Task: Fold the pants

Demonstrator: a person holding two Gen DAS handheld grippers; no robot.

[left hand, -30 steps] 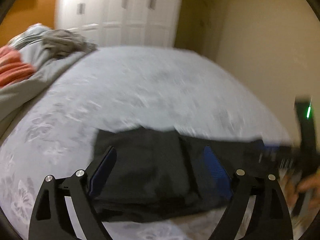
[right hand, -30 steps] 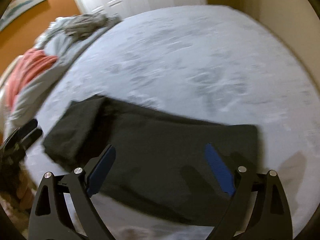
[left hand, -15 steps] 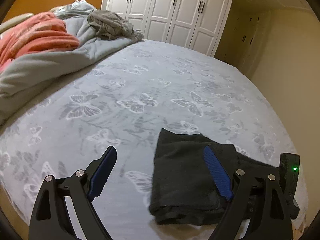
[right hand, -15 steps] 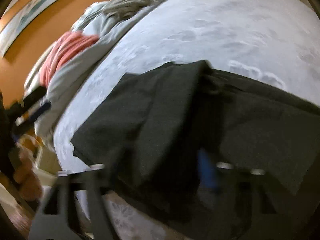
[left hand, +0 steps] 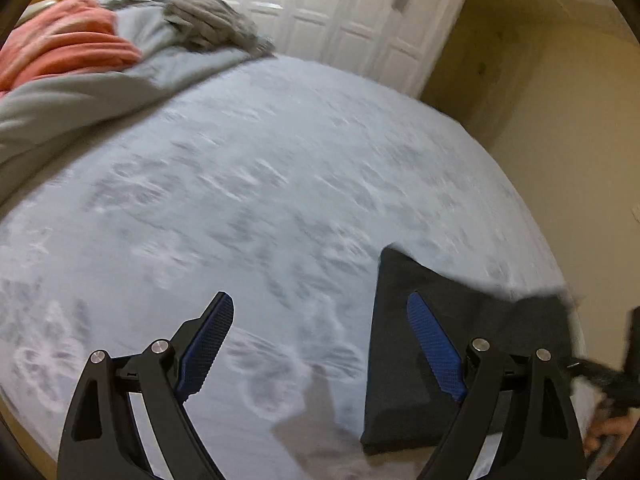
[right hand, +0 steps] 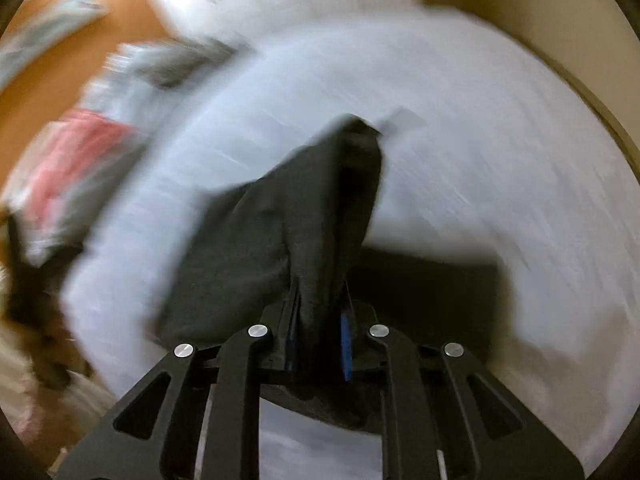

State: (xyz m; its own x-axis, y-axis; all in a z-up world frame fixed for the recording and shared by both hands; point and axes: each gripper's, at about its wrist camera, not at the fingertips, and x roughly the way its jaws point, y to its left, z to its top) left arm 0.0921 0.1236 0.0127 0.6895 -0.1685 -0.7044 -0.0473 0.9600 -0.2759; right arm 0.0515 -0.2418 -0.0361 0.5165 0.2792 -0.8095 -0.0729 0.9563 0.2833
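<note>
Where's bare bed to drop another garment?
Free: the wide bedsheet between the heaped bedding and the dark pants, under the open left gripper. Crowded: the right near edge, where the right gripper is closing on the pants.

A bed [left hand: 280, 184] with a pale grey patterned sheet carries folded dark grey pants [left hand: 400, 360], a grey duvet [left hand: 80, 104] and a coral-pink blanket [left hand: 68, 48].

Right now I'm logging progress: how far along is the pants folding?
Done: the dark pants already lie as a layered bundle on the bed. In hand: the right gripper is closing on a lifted bunch of fabric; the left gripper is open and empty. Left: laying that fold down.
</note>
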